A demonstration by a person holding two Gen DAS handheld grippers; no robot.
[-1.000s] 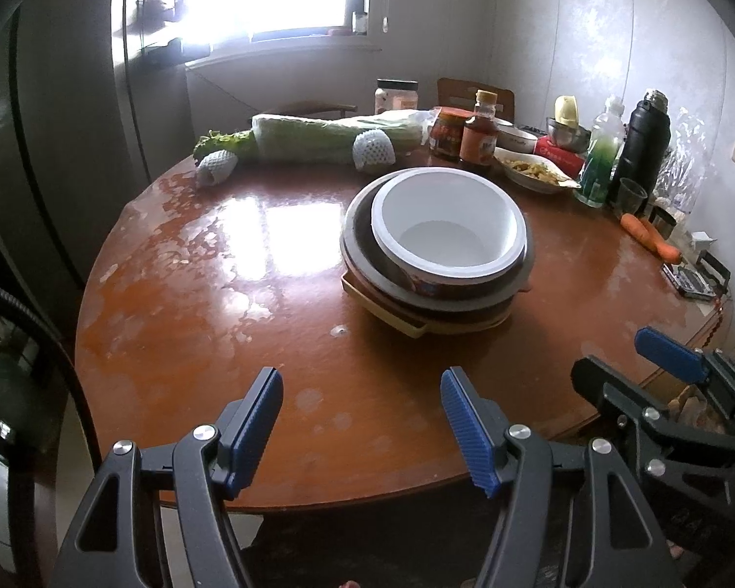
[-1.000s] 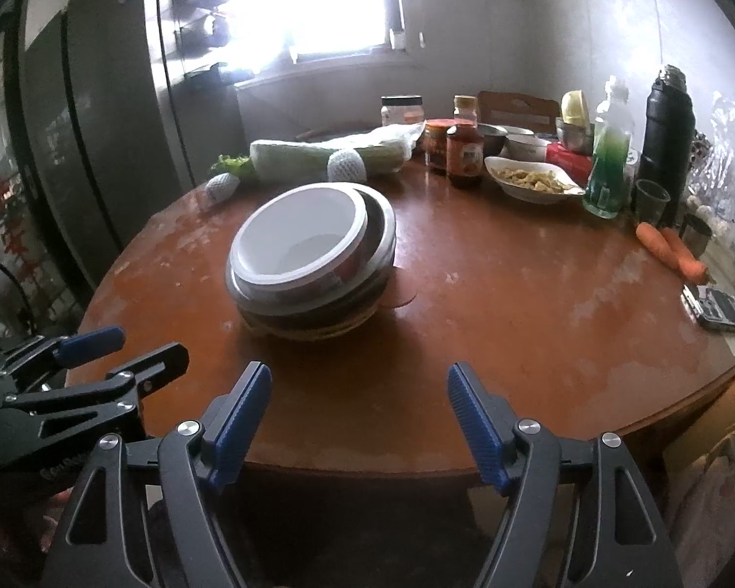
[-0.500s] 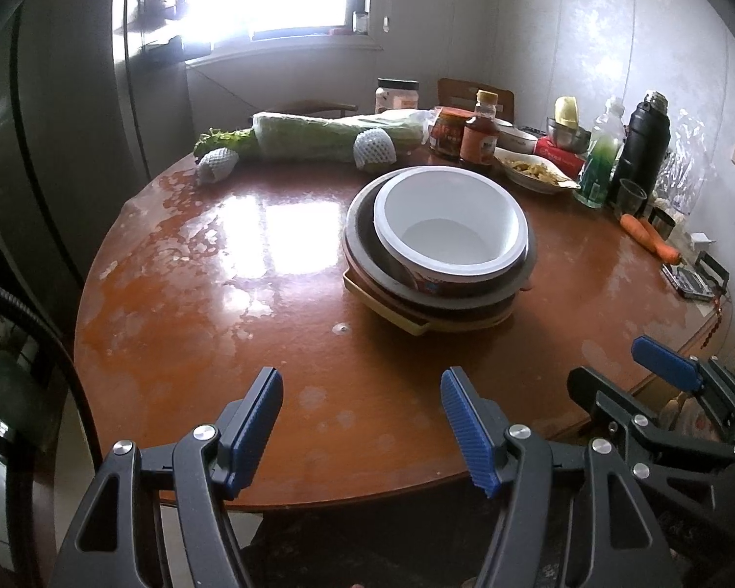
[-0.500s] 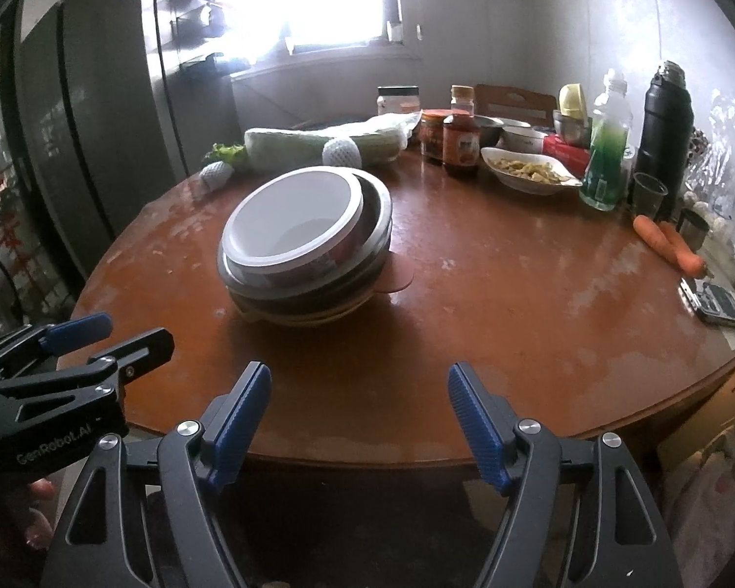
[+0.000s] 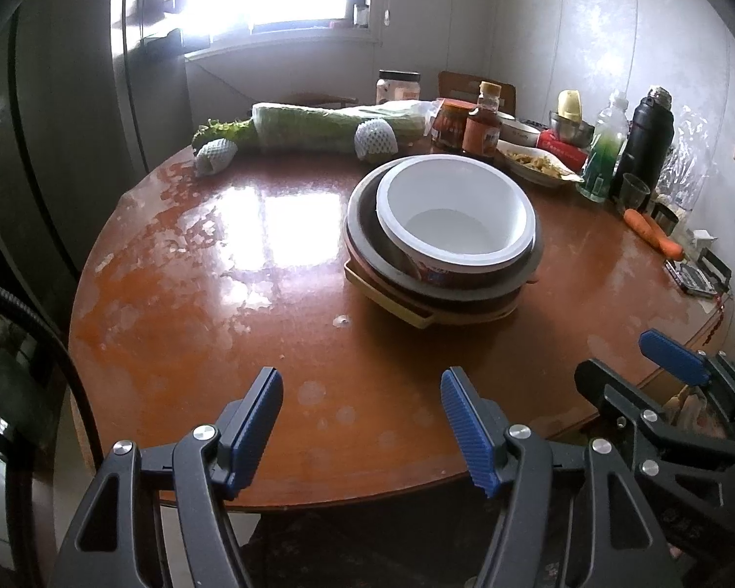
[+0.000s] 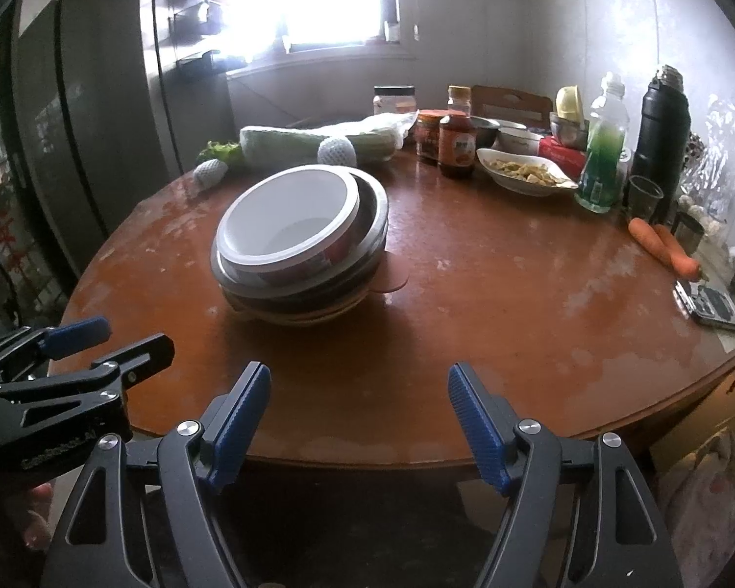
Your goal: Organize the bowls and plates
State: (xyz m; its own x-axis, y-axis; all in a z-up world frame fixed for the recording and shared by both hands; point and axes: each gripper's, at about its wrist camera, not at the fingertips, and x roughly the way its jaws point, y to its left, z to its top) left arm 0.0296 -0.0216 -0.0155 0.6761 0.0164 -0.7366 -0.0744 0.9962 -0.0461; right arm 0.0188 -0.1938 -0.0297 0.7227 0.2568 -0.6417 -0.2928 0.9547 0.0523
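A white bowl (image 5: 453, 218) (image 6: 289, 218) sits nested on top of a stack of darker bowls and plates (image 5: 406, 284) (image 6: 367, 225) near the middle of the round brown table (image 5: 210, 284) (image 6: 504, 284). My left gripper (image 5: 360, 414) stands open over the table's near edge, well short of the stack, with nothing between its fingers. My right gripper (image 6: 357, 409) is open too, empty, also at the near edge. Each gripper shows at the side of the other's view: the right gripper (image 5: 627, 367) low on the right, the left gripper (image 6: 117, 338) low on the left.
Along the table's far side lie wrapped greens (image 5: 318, 127), sauce jars (image 6: 455, 147), a dish of food (image 6: 524, 171), a green bottle (image 6: 605, 157), a black flask (image 6: 659, 137) and carrots (image 6: 661, 245). A dark fridge (image 6: 73, 122) stands at the left.
In the right wrist view the stack has shifted slightly; otherwise both grippers stay open and the bowls lie unmoved.
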